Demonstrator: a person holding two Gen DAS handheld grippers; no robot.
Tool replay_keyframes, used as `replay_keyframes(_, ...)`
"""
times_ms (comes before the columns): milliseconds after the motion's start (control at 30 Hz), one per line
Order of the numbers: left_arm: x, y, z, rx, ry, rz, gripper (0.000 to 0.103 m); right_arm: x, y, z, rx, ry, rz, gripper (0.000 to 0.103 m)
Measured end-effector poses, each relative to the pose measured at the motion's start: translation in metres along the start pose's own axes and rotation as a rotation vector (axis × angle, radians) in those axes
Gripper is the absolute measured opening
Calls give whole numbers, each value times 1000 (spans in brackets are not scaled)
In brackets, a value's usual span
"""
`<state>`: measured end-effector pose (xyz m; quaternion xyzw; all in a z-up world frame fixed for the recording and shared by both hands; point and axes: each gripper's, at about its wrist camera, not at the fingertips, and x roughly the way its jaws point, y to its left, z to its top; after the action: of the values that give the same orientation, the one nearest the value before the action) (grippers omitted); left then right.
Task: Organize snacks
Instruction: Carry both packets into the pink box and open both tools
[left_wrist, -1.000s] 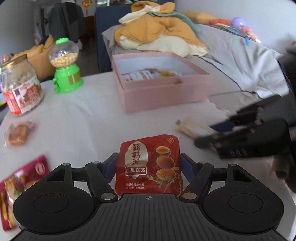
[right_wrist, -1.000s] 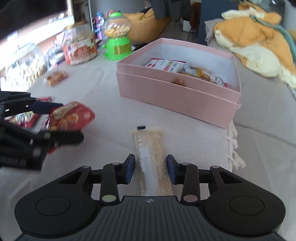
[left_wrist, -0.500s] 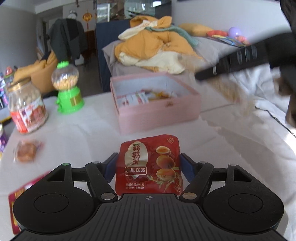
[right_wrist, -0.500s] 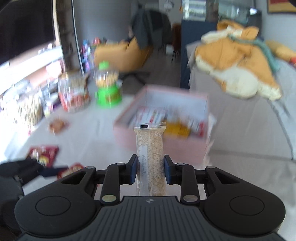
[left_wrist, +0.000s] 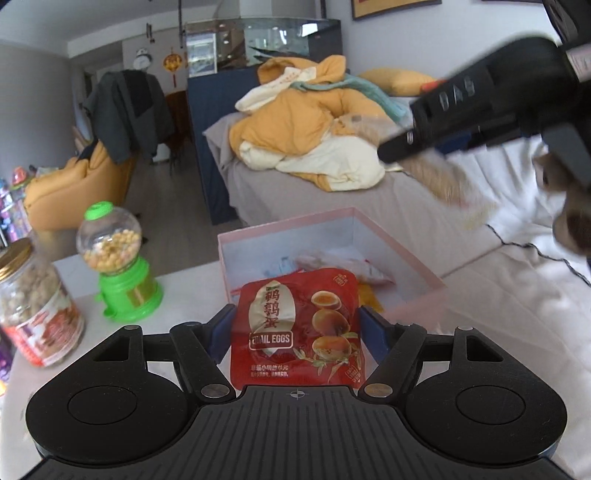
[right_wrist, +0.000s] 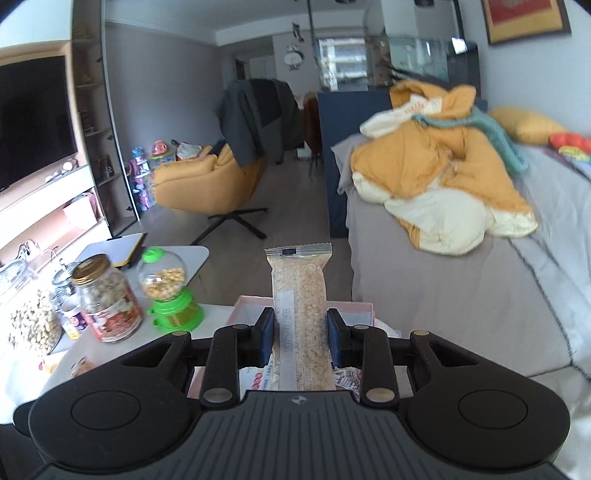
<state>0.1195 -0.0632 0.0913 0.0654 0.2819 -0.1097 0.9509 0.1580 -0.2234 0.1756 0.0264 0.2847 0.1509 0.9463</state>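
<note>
My left gripper (left_wrist: 295, 325) is shut on a red quail-egg packet (left_wrist: 295, 328) and holds it just in front of the open pink box (left_wrist: 399, 251), which has several snack packs inside. My right gripper (right_wrist: 300, 332) is shut on a clear-wrapped grain bar (right_wrist: 301, 314) held upright, high above the pink box (right_wrist: 354, 306). In the left wrist view the right gripper (left_wrist: 424, 140) hangs at upper right over the box, with the blurred bar (left_wrist: 443, 184) in it.
A green candy dispenser (left_wrist: 122, 273) and a nut jar (left_wrist: 37, 314) stand left of the box on the white table (left_wrist: 184, 288). More jars (right_wrist: 29, 325) and small packets (right_wrist: 83, 365) lie at the left. A bed with heaped clothes (right_wrist: 436, 173) lies behind.
Both grippers rose and moved toward the pink box. The right gripper lifted the grain bar off the table and now holds it high over the box. The left keeps the quail-egg packet.
</note>
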Motion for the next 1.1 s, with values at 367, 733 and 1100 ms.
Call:
replay_keyframes(367,78,70,11,-321,67,-227,77,91,-21,-16,105,135,20,49)
replay_keyframes(733,53,59,5,-105,14,-177,77,99,10,-14,60,146,-73,60)
replay_keyframes(1100,70,34,3,-51,-9,-245,75,75,34,4,13,101,-261,64)
